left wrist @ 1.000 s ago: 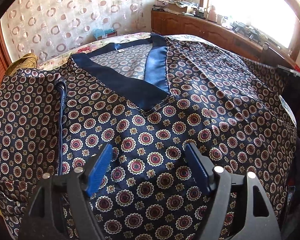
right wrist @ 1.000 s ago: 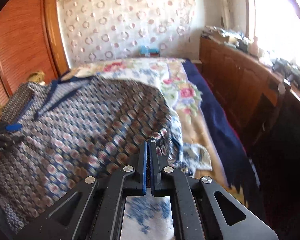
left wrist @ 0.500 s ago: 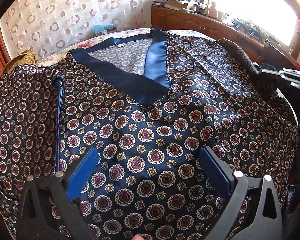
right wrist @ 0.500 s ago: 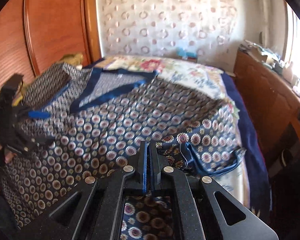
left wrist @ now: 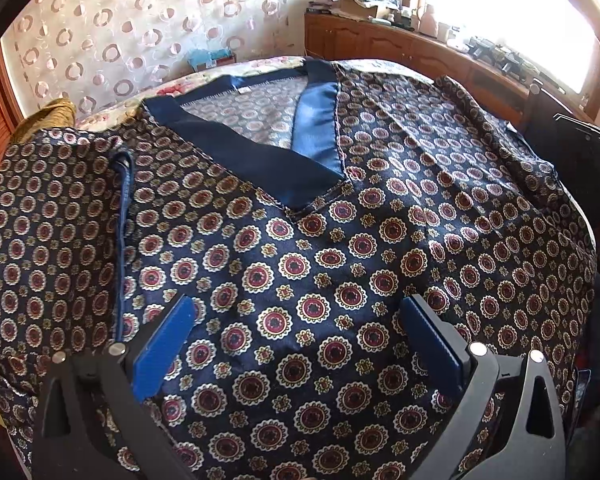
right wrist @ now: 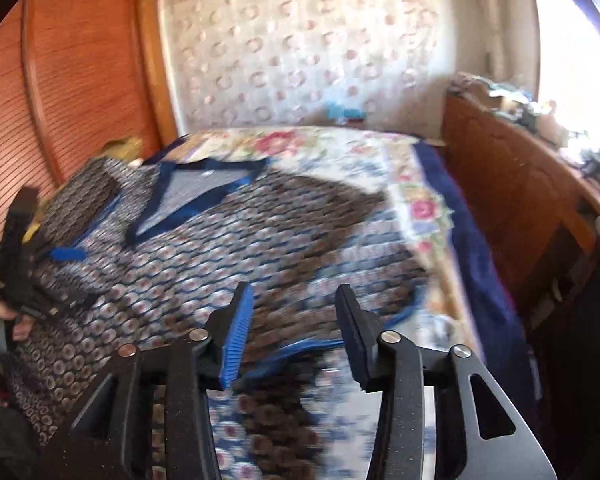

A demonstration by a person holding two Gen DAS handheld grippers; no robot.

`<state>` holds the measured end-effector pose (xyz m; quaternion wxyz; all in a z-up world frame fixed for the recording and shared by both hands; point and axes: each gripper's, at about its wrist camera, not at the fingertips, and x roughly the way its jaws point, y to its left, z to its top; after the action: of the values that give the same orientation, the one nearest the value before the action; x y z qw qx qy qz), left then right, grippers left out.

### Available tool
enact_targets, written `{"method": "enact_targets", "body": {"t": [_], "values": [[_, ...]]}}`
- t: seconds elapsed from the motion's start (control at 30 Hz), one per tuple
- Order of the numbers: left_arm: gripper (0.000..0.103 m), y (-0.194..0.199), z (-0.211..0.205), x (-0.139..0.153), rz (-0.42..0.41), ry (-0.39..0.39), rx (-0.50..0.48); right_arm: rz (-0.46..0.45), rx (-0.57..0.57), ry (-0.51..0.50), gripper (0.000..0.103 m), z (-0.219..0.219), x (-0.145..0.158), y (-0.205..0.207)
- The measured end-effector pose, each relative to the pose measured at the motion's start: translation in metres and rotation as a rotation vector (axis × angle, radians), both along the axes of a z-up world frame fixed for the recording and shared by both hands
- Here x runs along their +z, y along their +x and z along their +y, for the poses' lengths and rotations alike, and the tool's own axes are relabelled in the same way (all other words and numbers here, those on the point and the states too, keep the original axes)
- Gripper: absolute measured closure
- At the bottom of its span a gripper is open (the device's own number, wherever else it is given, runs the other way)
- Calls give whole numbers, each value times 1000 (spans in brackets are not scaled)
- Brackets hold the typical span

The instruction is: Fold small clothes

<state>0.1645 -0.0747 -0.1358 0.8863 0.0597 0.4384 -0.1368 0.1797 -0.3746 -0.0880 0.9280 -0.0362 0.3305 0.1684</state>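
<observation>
shirt (left wrist: 320, 248) of dark navy fabric printed with red and cream medallions lies spread flat across the bed, filling nearly the whole left wrist view. nearest, the left gripper (left wrist: 296, 320) hangs just over the lower chest of the shirt with its blue pads spread wide and nothing between them. in the right wrist view the right gripper (right wrist: 294, 312) is parted about halfway over the right side of the shirt, also holding nothing; that view is blurred, so whether its tips touch the cloth cannot be told. just beyond it a blue-edged hem (right wrist: 300, 350) lies rumpled on the floral bedspread (right wrist: 412, 184). on the left, a sleeve (left wrist: 52, 216) is folded in over the body, its blue-trimmed cuff edge running near to far. further on, the plain navy v-neck band (left wrist: 260, 164) sits open, the paler inside of the back showing within it. past the shirt the bedspread reaches a curtain (left wrist: 140, 36) patterned with rings. a wooden cabinet (left wrist: 400, 48) runs along the right under a bright window, and a slatted wooden door (right wrist: 72, 80) stands at the left.
</observation>
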Motion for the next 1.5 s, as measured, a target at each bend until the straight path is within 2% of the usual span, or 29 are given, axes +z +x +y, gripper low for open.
{"method": "enact_targets", "body": {"t": [0.1,0.3,0.4,0.5,0.53,0.73,1.0,1.2,1.33,1.37,1.43,1.5], "values": [[0,-10,2,11,-50,-12,3,12,-53,-13,59,-18,-1,10],[0,-39,2,47,-164,-69,-4,116,-148,-56,59,-36,-34,39],[0,-51,0,61,-207,-70,-11,161,-175,-47,59,-42,-48,52],[0,-57,1,72,-234,-78,-10,179,-155,-15,73,-43,-52,58],[0,-57,0,75,-240,-77,-10,181,-148,-13,75,-42,-53,60],[0,-60,6,75,-254,-88,18,181,-139,-58,97,-36,-55,70],[0,-63,7,74,-256,-84,4,142,-47,-12,102,-9,-39,84],[0,-65,5,74,-257,-91,-3,59,83,8,102,47,-2,82],[0,-66,9,72,-247,-102,-4,38,126,-39,99,84,9,88],[0,-66,10,72,-246,-100,-2,39,132,-51,96,89,10,89],[0,-67,13,73,-248,-100,4,25,126,-70,75,93,12,92],[0,-68,18,73,-251,-106,13,11,103,-68,62,88,12,94]]}}
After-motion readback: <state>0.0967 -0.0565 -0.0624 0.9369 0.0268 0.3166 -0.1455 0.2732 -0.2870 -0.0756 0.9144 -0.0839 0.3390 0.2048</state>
